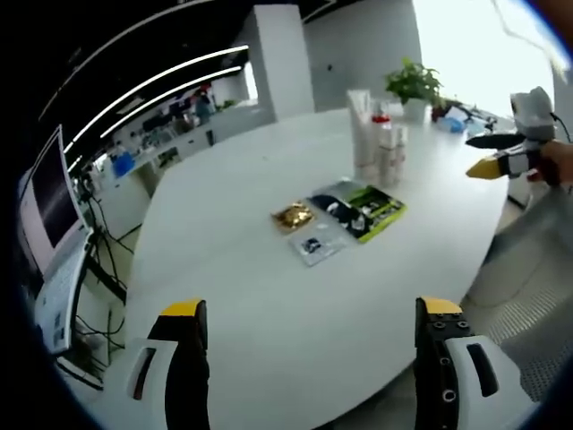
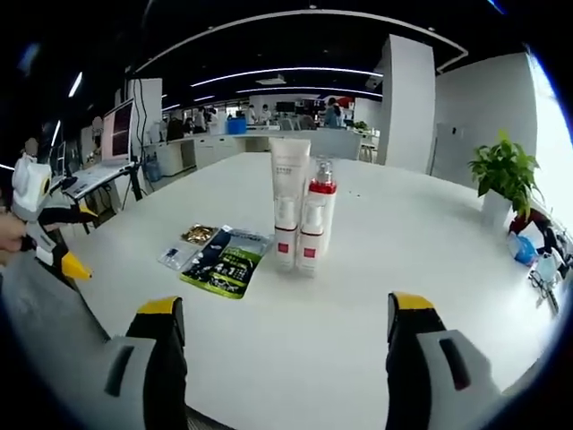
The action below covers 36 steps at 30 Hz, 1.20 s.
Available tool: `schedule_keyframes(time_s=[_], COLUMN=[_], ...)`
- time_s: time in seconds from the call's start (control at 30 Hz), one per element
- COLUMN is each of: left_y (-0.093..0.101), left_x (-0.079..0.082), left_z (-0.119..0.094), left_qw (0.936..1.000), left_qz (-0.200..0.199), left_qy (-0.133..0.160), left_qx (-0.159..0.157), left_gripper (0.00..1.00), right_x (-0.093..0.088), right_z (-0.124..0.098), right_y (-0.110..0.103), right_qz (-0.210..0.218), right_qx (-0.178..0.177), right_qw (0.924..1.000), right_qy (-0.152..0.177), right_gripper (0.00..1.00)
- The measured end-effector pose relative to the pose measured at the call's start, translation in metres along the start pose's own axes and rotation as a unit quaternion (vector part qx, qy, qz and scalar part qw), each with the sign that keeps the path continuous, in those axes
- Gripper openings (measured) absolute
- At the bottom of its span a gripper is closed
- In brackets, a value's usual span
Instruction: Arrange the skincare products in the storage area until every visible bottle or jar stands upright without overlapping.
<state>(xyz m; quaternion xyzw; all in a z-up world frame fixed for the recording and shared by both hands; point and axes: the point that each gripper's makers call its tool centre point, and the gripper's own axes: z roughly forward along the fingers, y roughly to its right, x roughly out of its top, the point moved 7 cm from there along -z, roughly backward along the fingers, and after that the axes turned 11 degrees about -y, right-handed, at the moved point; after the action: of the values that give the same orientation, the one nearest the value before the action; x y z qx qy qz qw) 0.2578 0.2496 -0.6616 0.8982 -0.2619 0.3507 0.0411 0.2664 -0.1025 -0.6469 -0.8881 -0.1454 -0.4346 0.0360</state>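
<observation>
A tight group of white skincare bottles (image 2: 303, 210) stands upright on the white table (image 2: 376, 296): a tall tube (image 2: 288, 179), a pump bottle with a red collar (image 2: 320, 202) and shorter red-labelled ones in front. In the left gripper view the same group (image 1: 376, 143) stands at the far side. Flat sachets lie beside it: a green-black one (image 2: 224, 264), a gold one (image 2: 197, 235). My left gripper (image 1: 312, 309) is open over bare table, well short of the sachets (image 1: 345, 215). My right gripper (image 2: 286, 309) is open, facing the bottles from a distance. Each gripper also shows in the other's view, left (image 2: 79, 240) and right (image 1: 477, 155).
A potted plant (image 2: 506, 170) and small blue items (image 2: 537, 260) sit toward the table's far end. A monitor and desk (image 1: 54, 233) stand beside the table, with office furniture behind. The table edge (image 1: 483, 260) drops to a grey floor.
</observation>
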Motion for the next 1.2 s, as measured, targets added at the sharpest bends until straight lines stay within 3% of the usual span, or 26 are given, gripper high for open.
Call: schedule_keyframes(time_s=[0.27,1.2], left_y=[-0.0082,-0.0095], left_x=[0.0009,0.0009], left_z=[-0.0016,-0.0016], left_qw=[0.9995,0.9991], left_qz=[-0.028,-0.037], left_qy=[0.009,0.012], left_qx=[0.014,0.015], left_gripper=[0.94,0.94], right_x=[-0.0020,0.0019], right_z=[0.0021,-0.0008], right_y=[0.0004,-0.0069], right_qz=[0.002,-0.020], right_qx=[0.006,0.007], right_qw=[1.0000,0.9998], right_qy=[0.000,0.007], right_gripper=[0.94,0.94])
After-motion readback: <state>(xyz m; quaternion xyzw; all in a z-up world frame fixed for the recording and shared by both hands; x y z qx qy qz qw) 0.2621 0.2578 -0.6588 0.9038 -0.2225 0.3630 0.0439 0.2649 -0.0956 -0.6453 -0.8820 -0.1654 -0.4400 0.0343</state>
